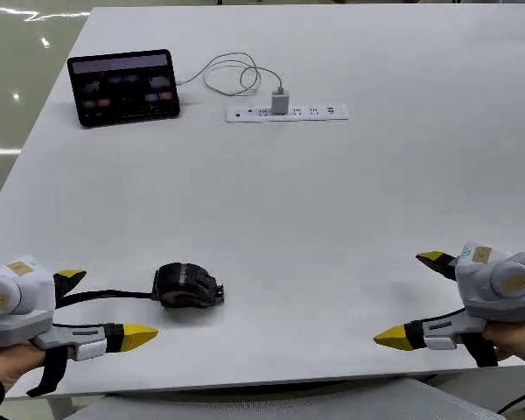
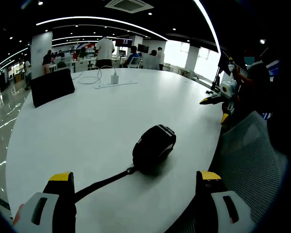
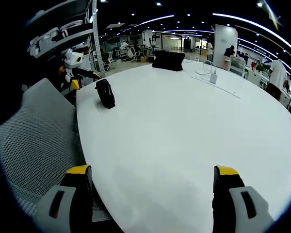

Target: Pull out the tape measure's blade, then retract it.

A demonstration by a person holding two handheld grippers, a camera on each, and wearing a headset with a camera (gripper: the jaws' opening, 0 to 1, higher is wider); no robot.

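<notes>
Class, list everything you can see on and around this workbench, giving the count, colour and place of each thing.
table: one, white, under everything.
tape measure: one, black, near left.
tablet: one, black, far left.
power strip: one, white, far centre.
charger: one, white, plugged into the power strip.
chair: one, grey mesh, near edge.
left gripper: one, white, yellow-tipped, beside the tape measure, jaws open.
right gripper: one, white, yellow-tipped, near right, jaws open.

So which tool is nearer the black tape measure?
The left tool: the tape measure lies just ahead of its yellow tips. The right tool is far off, at the other end of the table's near edge.
</notes>
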